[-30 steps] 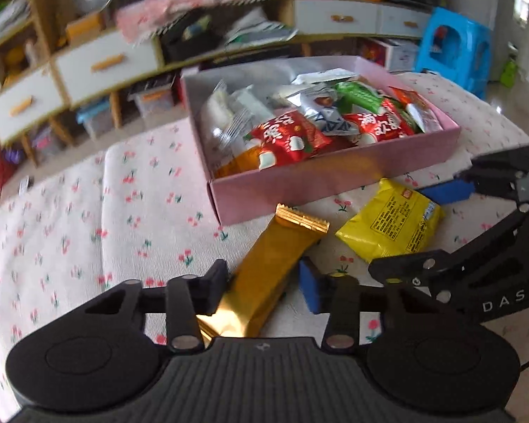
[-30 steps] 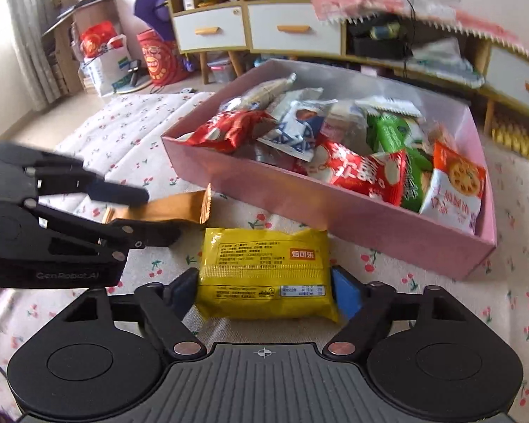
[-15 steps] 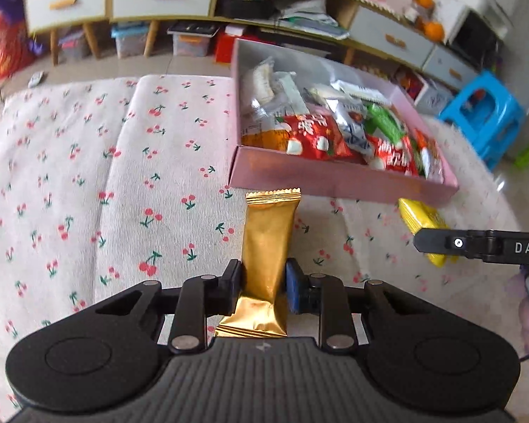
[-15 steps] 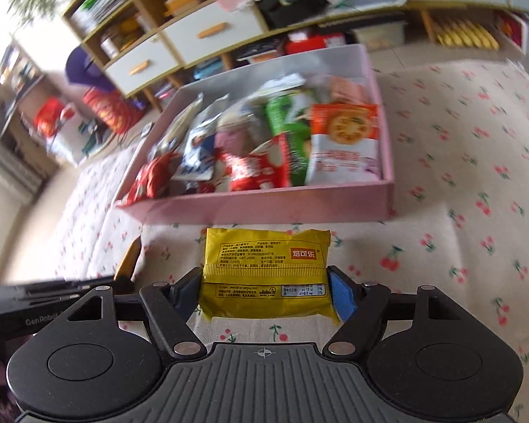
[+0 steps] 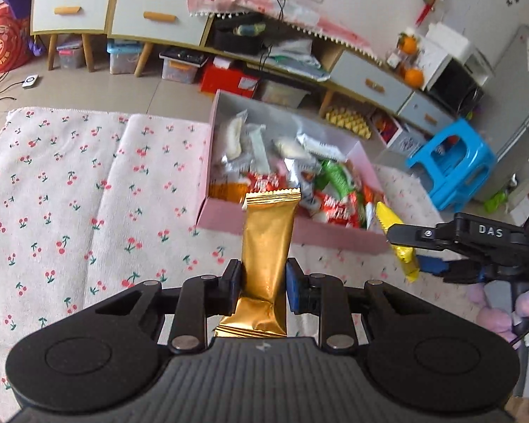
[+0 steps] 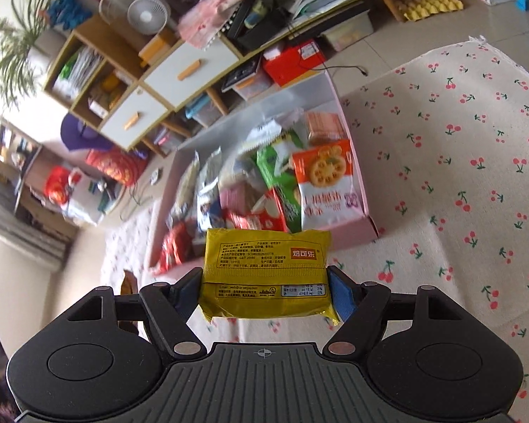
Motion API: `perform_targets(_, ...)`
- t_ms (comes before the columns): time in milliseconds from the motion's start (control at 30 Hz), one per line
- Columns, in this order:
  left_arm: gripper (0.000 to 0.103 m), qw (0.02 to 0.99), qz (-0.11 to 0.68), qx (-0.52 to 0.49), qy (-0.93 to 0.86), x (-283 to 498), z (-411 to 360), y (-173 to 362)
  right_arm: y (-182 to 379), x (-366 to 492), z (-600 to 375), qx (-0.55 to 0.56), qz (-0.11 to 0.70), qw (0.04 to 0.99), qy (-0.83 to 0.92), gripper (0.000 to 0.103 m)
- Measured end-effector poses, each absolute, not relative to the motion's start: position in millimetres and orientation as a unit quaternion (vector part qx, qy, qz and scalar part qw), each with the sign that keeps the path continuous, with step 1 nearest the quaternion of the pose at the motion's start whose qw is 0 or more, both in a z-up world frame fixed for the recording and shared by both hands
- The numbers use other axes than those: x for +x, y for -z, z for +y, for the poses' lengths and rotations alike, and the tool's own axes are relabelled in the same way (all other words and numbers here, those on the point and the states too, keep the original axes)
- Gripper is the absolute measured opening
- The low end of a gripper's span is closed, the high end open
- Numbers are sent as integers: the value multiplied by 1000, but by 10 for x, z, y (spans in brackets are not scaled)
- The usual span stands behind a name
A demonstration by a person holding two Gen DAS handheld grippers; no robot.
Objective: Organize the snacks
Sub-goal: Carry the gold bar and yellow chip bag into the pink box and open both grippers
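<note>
Both packets lifted, gold bar point(image 5: 267, 243) and yellow pack point(image 6: 266, 272) between fingers

Supporting surface: a white cloth point(image 5: 88, 183) printed with red cherries, spread in folds over the tiled floor point(image 5: 88, 91). Directly on the cloth rests an open pink box point(image 5: 299, 232) filled with packaged snacks point(image 6: 321, 179).

A lived-in home: drawer cabinets point(image 5: 70, 10), desk fan point(image 6: 146, 16), blue plastic stool point(image 5: 453, 165), cherry-print cloth point(image 5: 53, 183)
</note>
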State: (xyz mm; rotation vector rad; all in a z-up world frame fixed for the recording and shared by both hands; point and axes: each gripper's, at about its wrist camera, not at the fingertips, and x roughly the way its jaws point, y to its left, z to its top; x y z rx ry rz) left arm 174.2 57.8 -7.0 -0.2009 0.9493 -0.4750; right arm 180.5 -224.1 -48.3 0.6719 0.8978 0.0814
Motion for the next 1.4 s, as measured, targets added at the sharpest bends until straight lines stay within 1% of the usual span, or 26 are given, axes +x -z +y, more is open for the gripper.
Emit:
perform_targets(233,24,858,451,-131,208,2091,451,15,462,2032,-2374,377,390,840,-12,74)
perform_targets(500,24,873,434,-85,205,2446,119,-23,550,2351,-2433,407,370,835,-5,75)
perform_targets(733,24,876,433,-91,193,2609,26,109,601,2497,-2368,414,357,837,-27,75)
perform_targets(833,25,881,427,-87,185,2630,1,146,607,2526,-2351,413,350,840,-36,79)
perform_targets(867,28,883,425,-81,184,2629,-16,152,609,2532,-2347,410,350,842,-37,81)
perform_targets(900,36,885,423,-74,181,2624,-33,155,603,2537,-2347,405,353,843,-31,87)
perform_targets(933,43,887,421,-66,179,2611,-45,154,597,2537,-2352,402,354,844,-28,89)
perform_targets(967,46,888,419,-59,178,2591,-58,151,581,2524,-2358,402,354,844,-24,90)
perform_targets(1000,51,890,416,-52,177,2568,-67,145,570,2516,-2375,403,353,844,-24,90)
perform_targets(1067,55,891,415,-43,177,2525,-67,127,545,2481,-2407,409,349,843,-23,90)
perform_targets(1133,63,890,416,-40,179,2485,-69,99,502,2437,-2429,407,346,845,-21,91)
perform_targets(1233,70,894,413,-30,173,2385,-55,37,410,2367,-2423,398,346,850,-18,91)
perform_targets(1400,73,895,415,-6,163,2182,-39,-42,254,2200,-2357,371,353,859,-11,92)
